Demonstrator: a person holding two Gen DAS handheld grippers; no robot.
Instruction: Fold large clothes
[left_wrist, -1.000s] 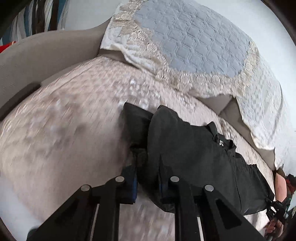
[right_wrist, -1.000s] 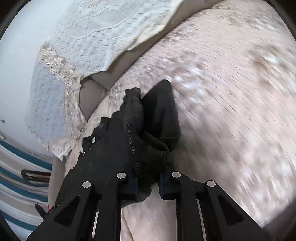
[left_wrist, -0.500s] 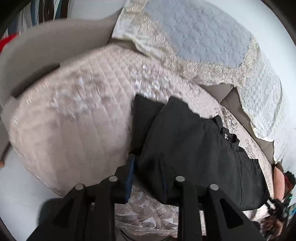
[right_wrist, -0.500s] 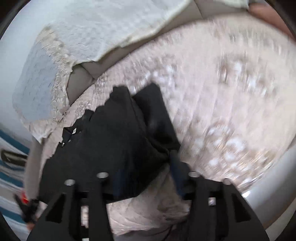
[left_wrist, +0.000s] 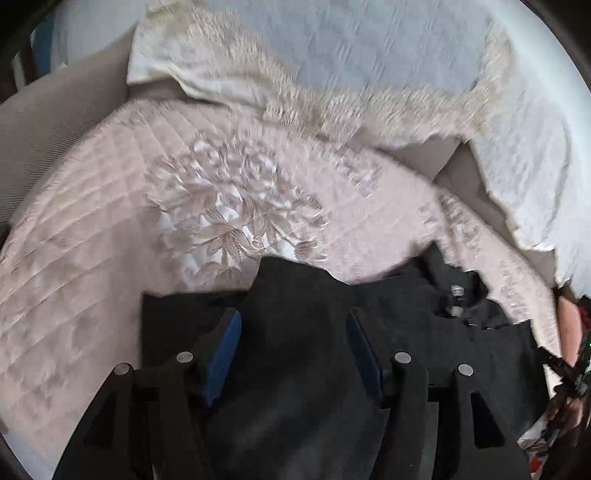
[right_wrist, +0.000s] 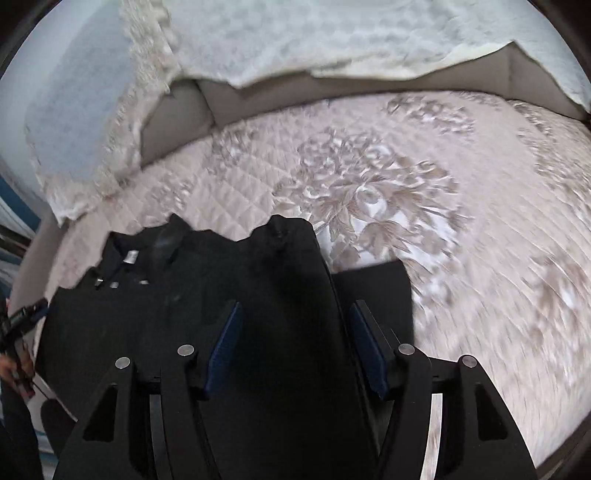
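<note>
A black garment lies on the pink quilted sofa seat. It also shows in the right wrist view, with a collar and metal snaps at its left. My left gripper is open, blue pads wide apart, with a fold of the black cloth rising between the fingers. My right gripper is open the same way, a ridge of black cloth standing between its fingers. Whether the cloth touches the pads is unclear.
A white and pale blue lace throw drapes the sofa back, also in the right wrist view. The grey sofa armrest is at the left. The seat has an embroidered flower.
Both grippers were shut on the garment's edge and have opened wide. Both have moved over the garment, which now lies flatter and more spread on the seat.
</note>
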